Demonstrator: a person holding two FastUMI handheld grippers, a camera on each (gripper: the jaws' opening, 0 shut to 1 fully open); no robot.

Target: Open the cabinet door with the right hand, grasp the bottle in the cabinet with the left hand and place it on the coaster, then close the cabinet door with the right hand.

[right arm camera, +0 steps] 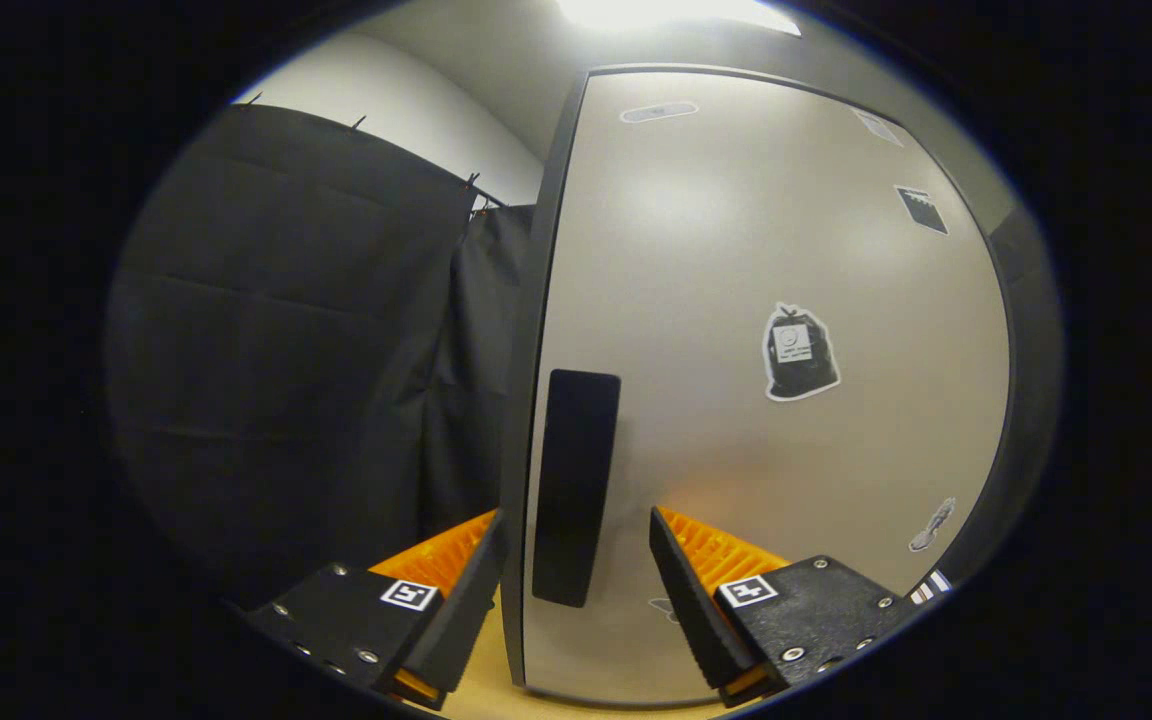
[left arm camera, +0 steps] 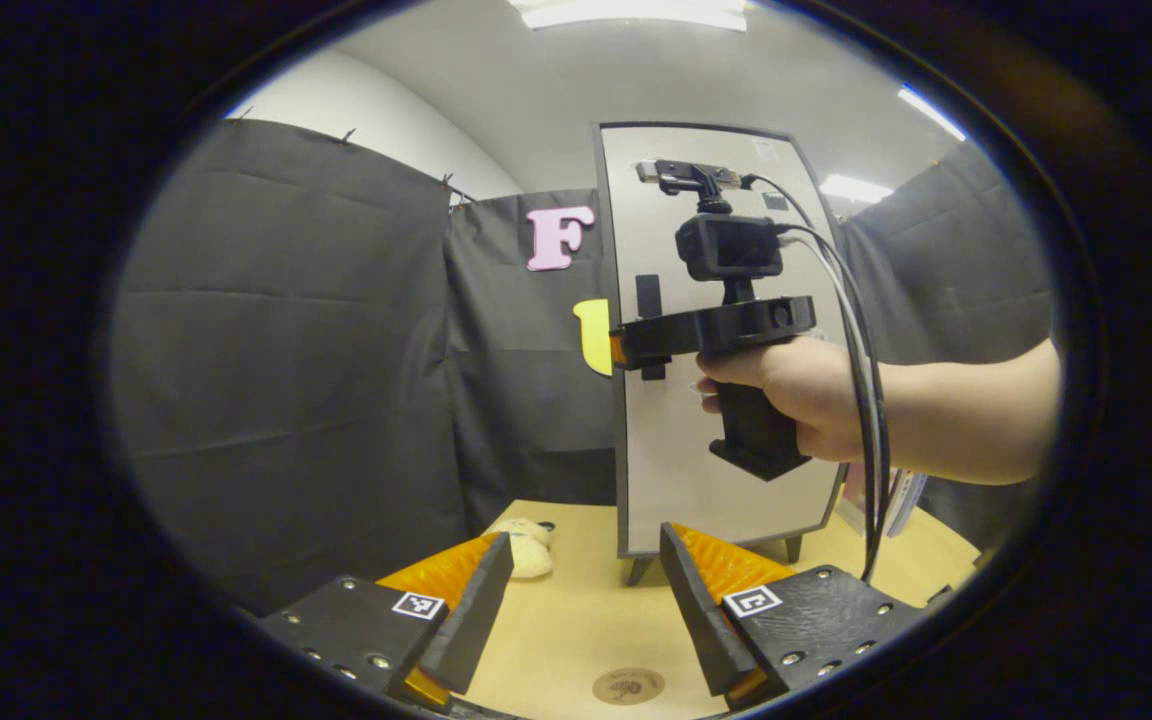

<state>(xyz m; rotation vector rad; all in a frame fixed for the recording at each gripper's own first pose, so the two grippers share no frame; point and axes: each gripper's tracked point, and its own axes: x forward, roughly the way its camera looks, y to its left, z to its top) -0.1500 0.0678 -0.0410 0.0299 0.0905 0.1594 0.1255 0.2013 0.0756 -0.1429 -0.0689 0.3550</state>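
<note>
Left gripper [left arm camera: 586, 610] low over the wooden surface [left arm camera: 576, 620], fingers apart, nothing between them. Just ahead and below, between the fingers, a round coaster [left arm camera: 628, 685] lies flat on the surface. Further on, off the left finger, a small plush toy [left arm camera: 528, 547] lies on the surface near the cloth wall. Beyond that, ahead and slightly right, the cabinet [left arm camera: 676, 480] stands upright on short legs, its pale door facing this way. The bottle is not to be made out; the door looks shut, or nearly so.

In front of the door, a hand [left arm camera: 796, 395] holds the right gripper by its pistol grip — arm coming in from the right, cables trailing down. From the left gripper view, its fingers reach the door's left edge, by the dark handle.

Right gripper [right arm camera: 576, 590] — fingers apart, set either side of the cabinet door's [right arm camera: 766, 450] left edge. The dark vertical handle [right arm camera: 576, 485] sits between the fingers, just ahead; whether either finger touches it cannot be told. A few small stickers on the door, further off to the right.
</note>
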